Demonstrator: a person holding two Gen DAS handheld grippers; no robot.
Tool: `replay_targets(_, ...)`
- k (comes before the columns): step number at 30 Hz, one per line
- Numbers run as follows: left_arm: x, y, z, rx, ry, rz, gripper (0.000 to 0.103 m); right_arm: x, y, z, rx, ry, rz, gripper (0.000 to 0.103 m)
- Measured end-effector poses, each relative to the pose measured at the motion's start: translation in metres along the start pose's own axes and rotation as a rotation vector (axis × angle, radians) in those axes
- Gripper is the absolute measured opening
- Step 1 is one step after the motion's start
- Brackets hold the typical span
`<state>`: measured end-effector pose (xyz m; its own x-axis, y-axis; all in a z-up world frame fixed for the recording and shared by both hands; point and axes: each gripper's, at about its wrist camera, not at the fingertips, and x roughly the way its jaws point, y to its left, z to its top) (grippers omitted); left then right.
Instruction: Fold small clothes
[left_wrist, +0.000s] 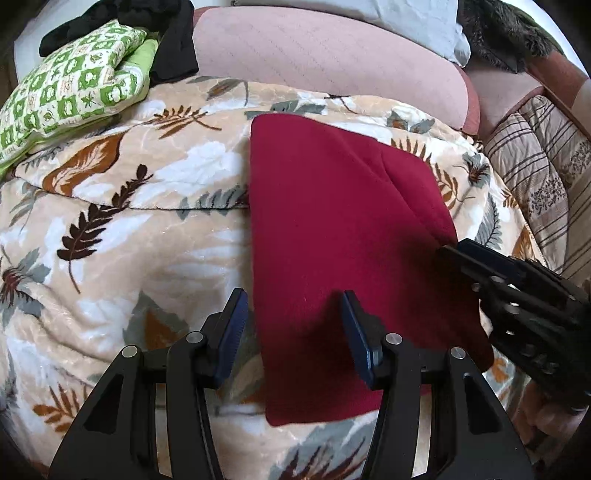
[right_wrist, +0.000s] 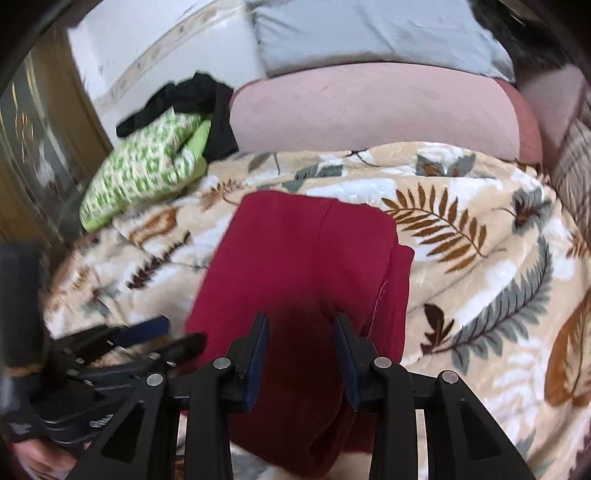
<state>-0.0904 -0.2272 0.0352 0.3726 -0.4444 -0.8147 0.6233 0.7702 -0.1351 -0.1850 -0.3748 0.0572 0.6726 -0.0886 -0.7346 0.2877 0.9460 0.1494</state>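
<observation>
Soft daylight lit both fisheye views evenly, edges curved into dark corners, a shadow darkened the near end of the red garment (left_wrist: 332, 229), and the right wrist view was motion-blurred.

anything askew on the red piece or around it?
Slightly. In the right wrist view the red garment is folded unevenly: a lower layer sticks out along its right edge instead of lining up. It lies otherwise flat on the leaf-print blanket. Black clothes sprawl unfolded over the green pillow.

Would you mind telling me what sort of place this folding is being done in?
Probably a bedroom or living room at home: a leaf-patterned blanket covers a bed or sofa, with a green patterned pillow and a pink cushion behind the red garment.
</observation>
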Motion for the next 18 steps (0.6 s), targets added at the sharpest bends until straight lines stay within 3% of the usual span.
replay_targets(3,0.006,-0.002,-0.001,0.007,0.002,-0.003,0.052,0.017,-0.011,-0.002,-0.010,0.030,-0.104,0.034)
replay_targets(7,0.011,-0.005,-0.002,0.013,-0.003,-0.006,0.055,0.033,-0.039,-0.006,0.091,0.075,-0.050,0.034)
replay_targets(14,0.012,-0.005,-0.005,0.011,-0.016,0.006,0.059,0.031,-0.045,-0.005,0.120,0.087,-0.018,0.035)
replay_targets(18,0.012,-0.006,-0.007,0.018,-0.022,0.012,0.059,0.010,-0.052,0.003,0.227,0.017,0.046,0.044)
